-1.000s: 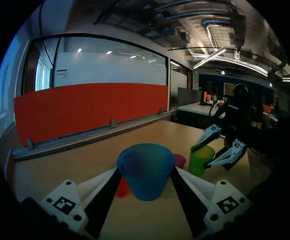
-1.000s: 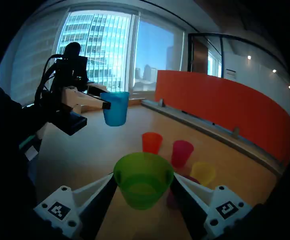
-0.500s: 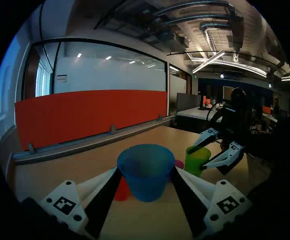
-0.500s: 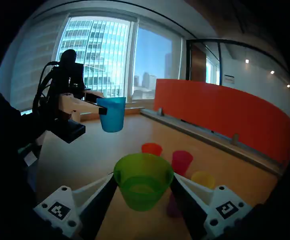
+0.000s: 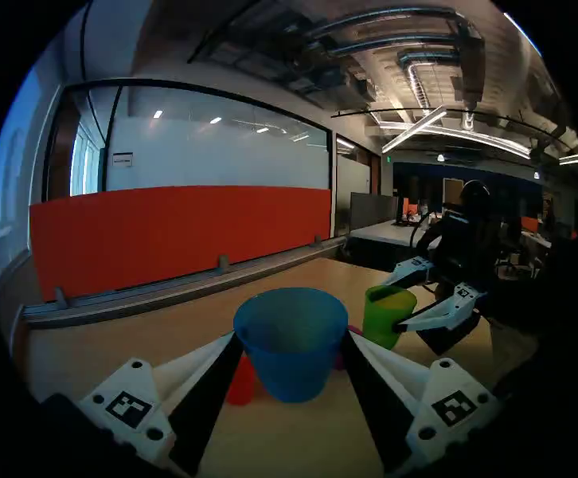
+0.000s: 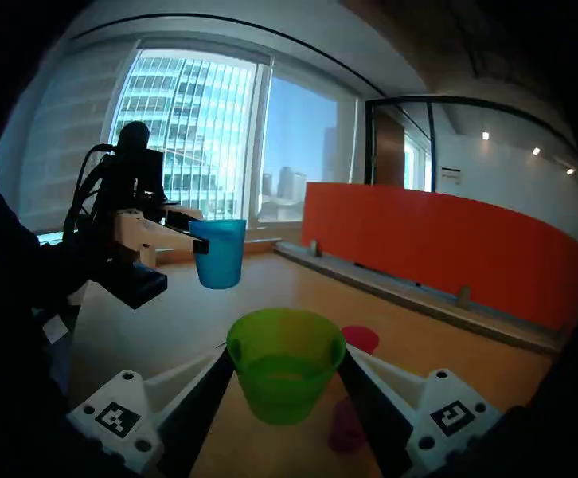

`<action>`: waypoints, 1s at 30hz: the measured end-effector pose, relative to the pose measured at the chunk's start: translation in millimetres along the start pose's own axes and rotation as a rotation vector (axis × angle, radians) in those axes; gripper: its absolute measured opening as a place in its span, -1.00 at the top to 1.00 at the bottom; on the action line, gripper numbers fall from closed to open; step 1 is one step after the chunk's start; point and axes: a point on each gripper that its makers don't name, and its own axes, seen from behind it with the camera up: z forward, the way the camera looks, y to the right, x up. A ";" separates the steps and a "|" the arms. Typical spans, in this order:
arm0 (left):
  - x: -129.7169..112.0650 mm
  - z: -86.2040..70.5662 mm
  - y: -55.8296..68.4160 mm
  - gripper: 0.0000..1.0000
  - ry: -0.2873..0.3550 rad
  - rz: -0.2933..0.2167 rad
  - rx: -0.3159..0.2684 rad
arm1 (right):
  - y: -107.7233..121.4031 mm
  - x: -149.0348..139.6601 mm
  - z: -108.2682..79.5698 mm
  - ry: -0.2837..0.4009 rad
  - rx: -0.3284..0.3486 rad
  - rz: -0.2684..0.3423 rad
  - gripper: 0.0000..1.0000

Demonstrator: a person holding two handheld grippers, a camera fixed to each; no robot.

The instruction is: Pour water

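The left gripper (image 5: 290, 344) clamps the blue cup (image 5: 291, 354), the right gripper (image 6: 287, 356) the green cup (image 6: 285, 386); both upright above the counter (image 6: 169, 311), perhaps keeping water in.

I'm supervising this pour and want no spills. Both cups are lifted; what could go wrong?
The green cup and blue cup are held apart in the air, so tilting before the rims line up could spill onto the table. Each is pinched only at its sides and might slip.

A blue cup (image 5: 290, 342) sits at 6 o'clock, the green cup (image 5: 386, 315) at 4. The partition (image 5: 177, 227) is orange, the table (image 5: 169, 334) tan.
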 end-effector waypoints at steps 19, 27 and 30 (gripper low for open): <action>6.2 -2.4 1.4 -0.72 0.010 0.022 0.005 | 4.4 9.2 -0.5 0.020 -0.010 0.006 -0.82; 7.3 -1.7 3.4 -0.72 0.014 0.026 0.003 | 4.6 10.4 -1.2 0.022 -0.009 0.003 -0.82; 6.9 -1.0 4.2 -0.72 0.012 0.027 0.002 | 4.9 12.0 -0.8 0.022 -0.007 0.002 -0.82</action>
